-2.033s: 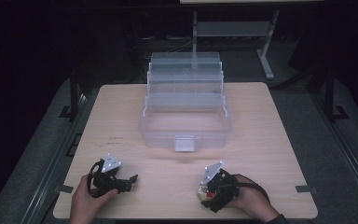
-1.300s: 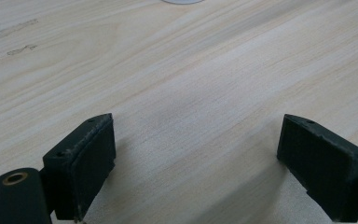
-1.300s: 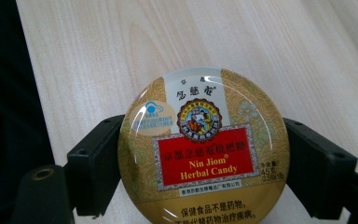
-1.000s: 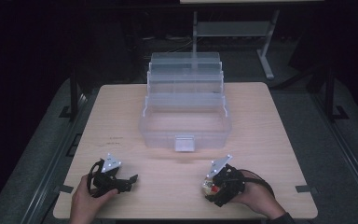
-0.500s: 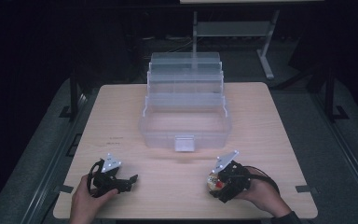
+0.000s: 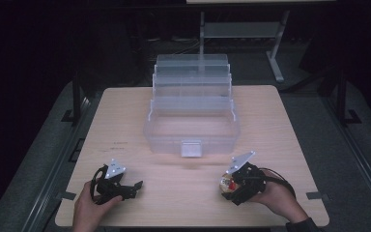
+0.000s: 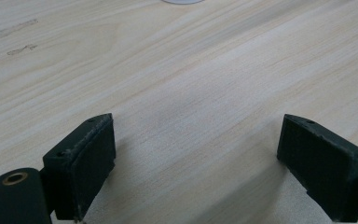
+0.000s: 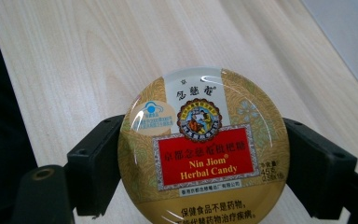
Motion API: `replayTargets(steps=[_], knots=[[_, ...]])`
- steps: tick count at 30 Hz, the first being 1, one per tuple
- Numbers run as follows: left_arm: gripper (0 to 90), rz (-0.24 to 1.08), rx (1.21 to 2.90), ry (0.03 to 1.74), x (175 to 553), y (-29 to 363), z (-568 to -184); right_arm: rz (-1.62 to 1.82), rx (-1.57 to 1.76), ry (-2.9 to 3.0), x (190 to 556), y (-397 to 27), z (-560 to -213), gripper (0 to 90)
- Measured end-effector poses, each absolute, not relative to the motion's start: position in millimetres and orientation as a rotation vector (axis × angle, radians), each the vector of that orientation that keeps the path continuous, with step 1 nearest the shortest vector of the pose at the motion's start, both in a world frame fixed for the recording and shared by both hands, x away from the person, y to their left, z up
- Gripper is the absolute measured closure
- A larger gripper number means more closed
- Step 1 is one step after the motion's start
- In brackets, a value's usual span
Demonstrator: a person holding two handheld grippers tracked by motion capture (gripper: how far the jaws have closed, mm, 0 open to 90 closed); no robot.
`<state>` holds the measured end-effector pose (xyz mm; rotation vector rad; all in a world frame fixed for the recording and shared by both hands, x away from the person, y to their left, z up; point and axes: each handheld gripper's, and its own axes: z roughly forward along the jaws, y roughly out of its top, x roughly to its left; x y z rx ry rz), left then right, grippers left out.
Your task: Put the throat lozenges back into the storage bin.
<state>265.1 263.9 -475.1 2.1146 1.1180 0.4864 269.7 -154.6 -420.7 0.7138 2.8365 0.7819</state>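
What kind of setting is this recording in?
Probably a lab or data-collection studio: a lone wooden table in a dark room, a clear tiered organizer box on it, and metal stand legs behind.

One wooden table (image 6: 125,121). One clear plastic storage box (image 6: 192,125) stands on it, its tiers stepped open; three stepped levels rise behind the bottom bin. One round gold candy tin (image 8: 204,149) with a red label. Two black handheld grippers: the left gripper (image 6: 134,186) and the right gripper (image 6: 228,187), each with two jaws. Two hands, one on each gripper.
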Motion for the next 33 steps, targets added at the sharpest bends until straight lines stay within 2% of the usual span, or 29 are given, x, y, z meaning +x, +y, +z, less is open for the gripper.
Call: replayTargets(steps=[33], knots=[[10.5,0.485,2.118,1.119,265.1,264.0,-474.8,0.811,0.801,2.77,285.6,-178.2,-396.0,19.7]])
